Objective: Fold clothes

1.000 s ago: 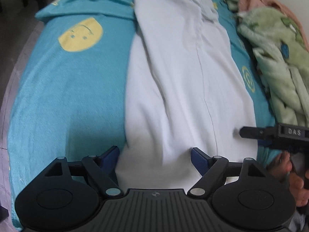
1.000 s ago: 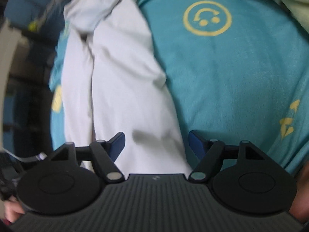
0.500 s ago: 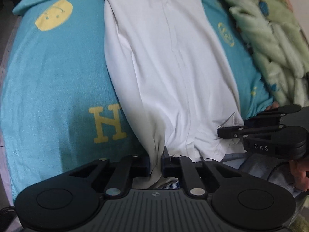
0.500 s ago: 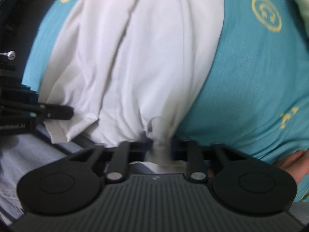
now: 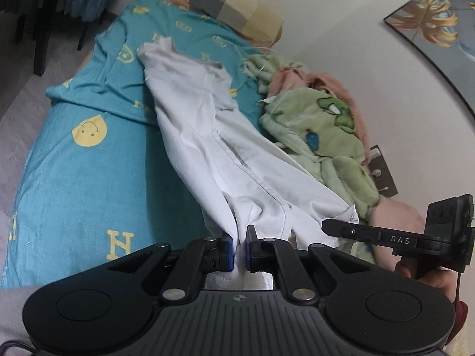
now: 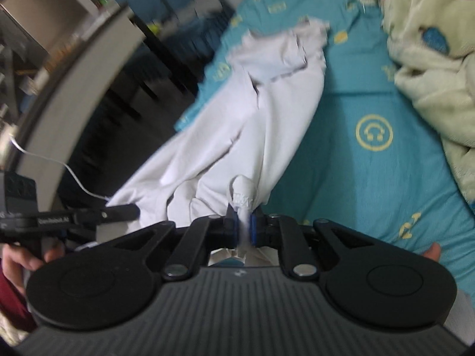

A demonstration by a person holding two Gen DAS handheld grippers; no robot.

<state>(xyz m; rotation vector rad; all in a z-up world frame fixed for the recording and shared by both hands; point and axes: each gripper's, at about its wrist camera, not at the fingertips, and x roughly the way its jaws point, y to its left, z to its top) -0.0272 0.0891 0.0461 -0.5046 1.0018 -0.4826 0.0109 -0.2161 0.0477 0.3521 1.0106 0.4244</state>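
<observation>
Dim soft light; right view blurred; fisheye-warped edges.

Bed (image 5: 74,184) under a teal sheet printed with yellow letters and smiley faces.
A white garment (image 5: 207,136) runs down the middle of the frame, its far end lying on the sheet and its near end lifted. At the right a crumpled green plush blanket (image 5: 323,130) lies on the bed with a pink cloth (image 5: 297,77) beside it. At the top centre sits a checked pillow (image 5: 231,3).
</observation>
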